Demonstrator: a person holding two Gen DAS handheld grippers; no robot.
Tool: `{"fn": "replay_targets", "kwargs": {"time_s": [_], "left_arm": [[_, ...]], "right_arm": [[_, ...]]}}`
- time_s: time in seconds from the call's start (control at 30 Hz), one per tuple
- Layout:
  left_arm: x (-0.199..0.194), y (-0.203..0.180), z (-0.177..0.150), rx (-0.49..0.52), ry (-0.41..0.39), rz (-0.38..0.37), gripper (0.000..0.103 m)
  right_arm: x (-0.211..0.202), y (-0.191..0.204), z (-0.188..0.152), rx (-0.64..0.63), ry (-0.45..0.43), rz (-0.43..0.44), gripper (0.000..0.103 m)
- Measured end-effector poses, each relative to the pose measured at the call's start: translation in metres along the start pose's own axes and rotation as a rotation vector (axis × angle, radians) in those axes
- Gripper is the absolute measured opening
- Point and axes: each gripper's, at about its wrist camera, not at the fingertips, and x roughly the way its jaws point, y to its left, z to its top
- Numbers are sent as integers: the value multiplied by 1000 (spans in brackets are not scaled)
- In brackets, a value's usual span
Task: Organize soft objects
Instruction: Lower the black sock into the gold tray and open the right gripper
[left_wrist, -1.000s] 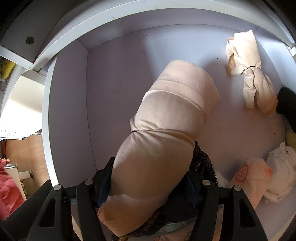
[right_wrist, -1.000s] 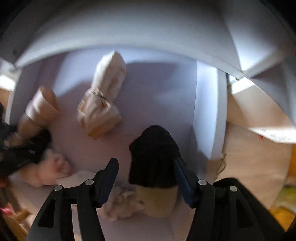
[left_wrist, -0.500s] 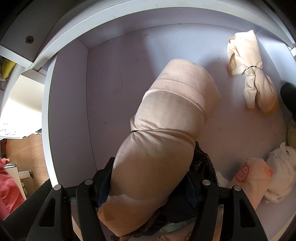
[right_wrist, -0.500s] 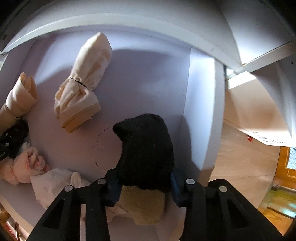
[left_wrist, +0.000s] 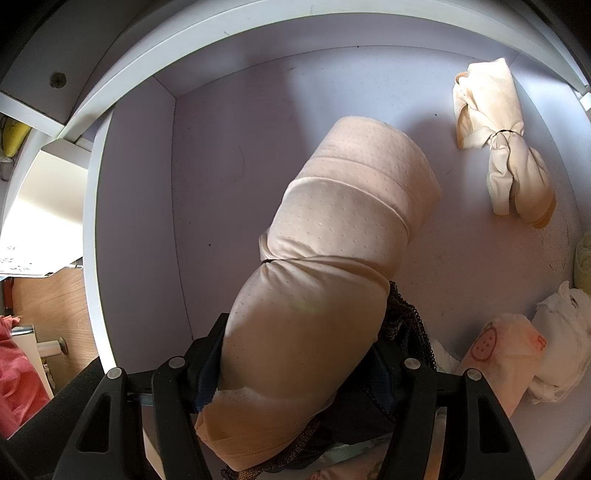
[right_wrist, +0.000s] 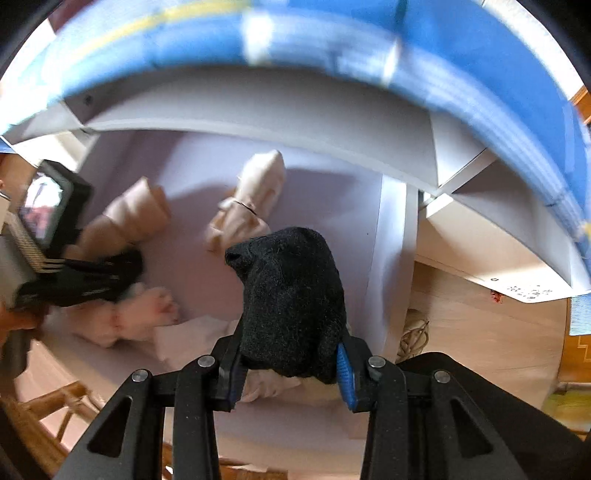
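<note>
The left hand-held gripper (left_wrist: 295, 373) is clamped about halfway shut on a peach roll of cloth (left_wrist: 332, 266), its pads pressing the near, fatter end so the rest hangs free above the pale floor of the drawer (left_wrist: 229, 177). Gripping at one end looks like a way to lower the roll in lengthwise. Its long axis runs from the lower middle of the left wrist frame up toward the upper right, far end pointing at the back wall, with a thin dark band cinching it near the middle; some dark lacy cloth (left_wrist: 402, 317) is bunched beside the right pad. The right hand-held gripper (right_wrist: 290, 369) is closed fairly narrow on a black sock bundle (right_wrist: 291, 295), held by its lower part above the drawer at the centre of the right wrist frame. This bundle stands along the fingers, its rounded tip aimed up the frame and leaning slightly left. A cream tied bundle (left_wrist: 502, 147) lies in the upper right of the left view, well apart from the roll, its long axis roughly up and down the frame. A pink bundle (left_wrist: 498, 350) and a white bundle (left_wrist: 561, 347) sit at the lower right, touching.
</note>
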Motion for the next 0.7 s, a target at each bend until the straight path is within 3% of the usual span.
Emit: {"fn": "replay_targets", "kwargs": {"time_s": [0.4, 0.7], "left_arm": [[-1, 0, 0, 0, 1, 1, 67], [-1, 0, 0, -2, 1, -1, 67]], "right_arm": [[-64, 8, 7, -26, -121, 13, 39], [-127, 0, 37, -45, -261, -7, 39]]}}
